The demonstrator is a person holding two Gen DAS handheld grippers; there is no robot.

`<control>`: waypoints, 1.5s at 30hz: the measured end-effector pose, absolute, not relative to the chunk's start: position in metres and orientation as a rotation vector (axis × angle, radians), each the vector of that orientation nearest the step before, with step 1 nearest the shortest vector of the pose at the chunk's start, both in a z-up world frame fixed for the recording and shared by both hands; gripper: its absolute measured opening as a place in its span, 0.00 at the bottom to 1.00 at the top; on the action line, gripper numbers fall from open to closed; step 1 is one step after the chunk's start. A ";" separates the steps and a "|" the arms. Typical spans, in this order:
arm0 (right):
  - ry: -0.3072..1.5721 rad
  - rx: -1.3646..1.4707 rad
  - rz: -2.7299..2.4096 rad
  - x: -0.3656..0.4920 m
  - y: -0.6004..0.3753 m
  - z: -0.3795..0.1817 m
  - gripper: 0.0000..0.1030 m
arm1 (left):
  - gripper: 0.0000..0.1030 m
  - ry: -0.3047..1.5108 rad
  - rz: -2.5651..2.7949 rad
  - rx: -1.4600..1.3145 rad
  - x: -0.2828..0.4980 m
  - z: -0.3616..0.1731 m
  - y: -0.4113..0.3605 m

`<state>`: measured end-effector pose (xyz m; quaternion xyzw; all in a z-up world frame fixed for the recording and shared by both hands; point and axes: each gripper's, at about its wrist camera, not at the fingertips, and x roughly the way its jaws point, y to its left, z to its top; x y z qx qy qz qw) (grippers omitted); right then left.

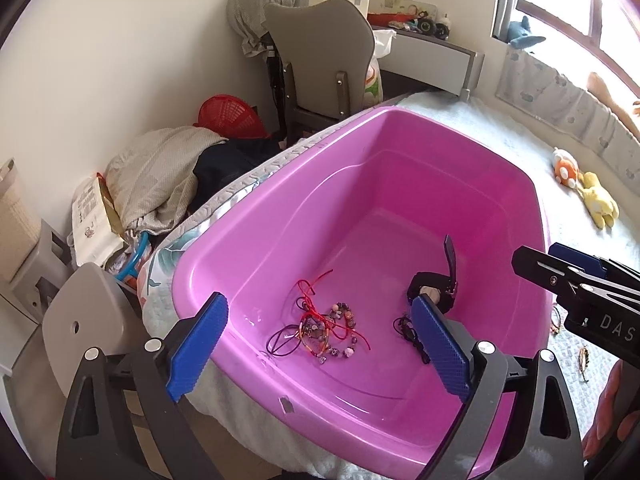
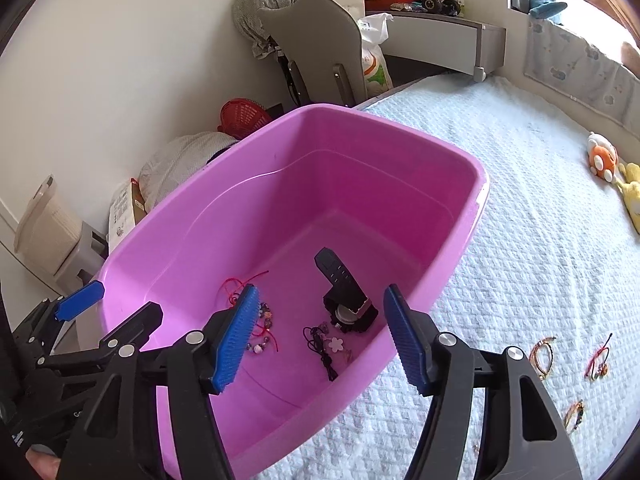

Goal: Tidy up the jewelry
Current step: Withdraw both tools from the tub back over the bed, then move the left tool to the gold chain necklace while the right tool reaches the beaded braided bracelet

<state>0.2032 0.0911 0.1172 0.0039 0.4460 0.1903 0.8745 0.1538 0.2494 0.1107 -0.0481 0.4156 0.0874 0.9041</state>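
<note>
Jewelry lies mostly inside the pink tub (image 2: 460,208), which sits on the white bedspread (image 2: 520,200). On the tub floor, toward its left side, a tangle of red cord and beaded bracelets (image 1: 324,328) rests in a loose heap. Toward the right side of the tub floor a black watch (image 2: 346,300) stands with its strap tilted upward, and just in front of it, nearer to you, a black cord with a small white flower charm (image 2: 328,346) lies flat.

Your left gripper (image 1: 320,348) hangs over the tub's near rim with its blue pads spread wide apart and nothing between them. Your right gripper (image 2: 320,340) is likewise spread wide and holds nothing, poised above the tub's near right corner; one of its fingers (image 2: 408,344) crosses the tub's right wall in the view.

Outside the tub, on the bedspread to its right, three pieces remain: a gold-toned bracelet (image 2: 542,354), a red and black cord bracelet (image 2: 599,360) just beyond it, and a smaller bracelet (image 2: 575,416) closer to you. Well past the tub's far right corner, two soft toys (image 2: 604,158) lie on the bedspread. Behind the tub stands a grey chair (image 2: 320,40), and a red basket (image 2: 244,116) sits on the floor off its far left corner.
</note>
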 end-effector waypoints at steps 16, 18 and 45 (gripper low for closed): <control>0.873 0.079 0.309 0.104 0.012 0.124 0.64 | 0.93 0.805 0.087 -0.044 0.092 0.132 0.190; 0.867 0.086 0.298 0.092 0.004 0.124 0.64 | 0.93 0.813 0.065 -0.037 0.089 0.131 0.180; 0.868 0.173 -0.092 -0.064 -0.199 0.030 0.67 | 0.94 0.925 -0.198 0.057 0.042 0.044 -0.005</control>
